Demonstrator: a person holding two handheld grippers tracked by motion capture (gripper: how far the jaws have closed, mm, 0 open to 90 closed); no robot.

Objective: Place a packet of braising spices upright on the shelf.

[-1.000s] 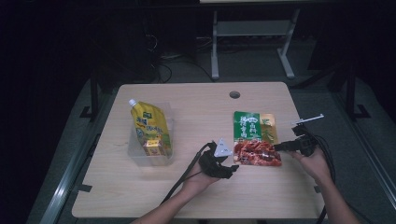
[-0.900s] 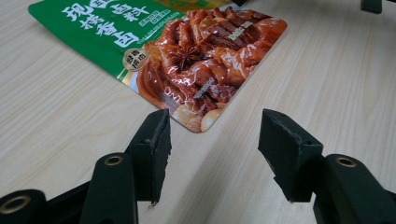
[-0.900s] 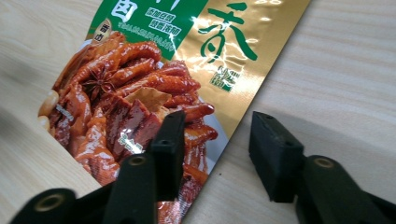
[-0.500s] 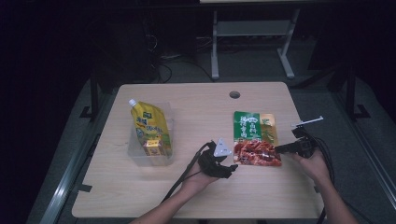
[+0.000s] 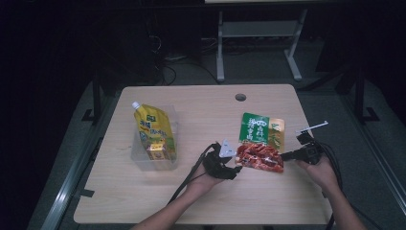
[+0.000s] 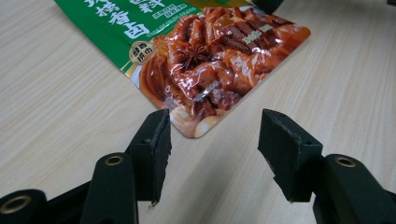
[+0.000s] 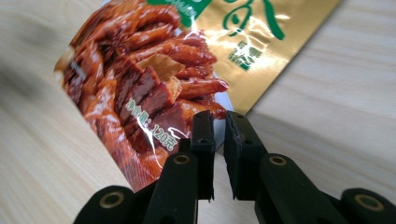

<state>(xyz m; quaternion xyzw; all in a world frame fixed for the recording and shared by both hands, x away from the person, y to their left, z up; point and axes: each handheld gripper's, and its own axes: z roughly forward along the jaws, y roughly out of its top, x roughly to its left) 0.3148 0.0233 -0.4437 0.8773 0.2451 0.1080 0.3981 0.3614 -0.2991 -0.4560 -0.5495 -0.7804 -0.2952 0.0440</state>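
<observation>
Snack pouch [image 5: 259,142] lies flat on the table [image 5: 201,201], right of centre, with its red printed end nearest you. It looks light, floppy and glossy, so expect it to slide and sag; take it by a sealed edge or corner, not the middle. Your right gripper [image 7: 218,126] has just been closing, and its jaws now pinch the pouch's near right edge, which already lifts a little. Your left gripper [image 6: 212,140] sits about half open, its jaws either side of the near left corner, gripping nothing yet.
</observation>
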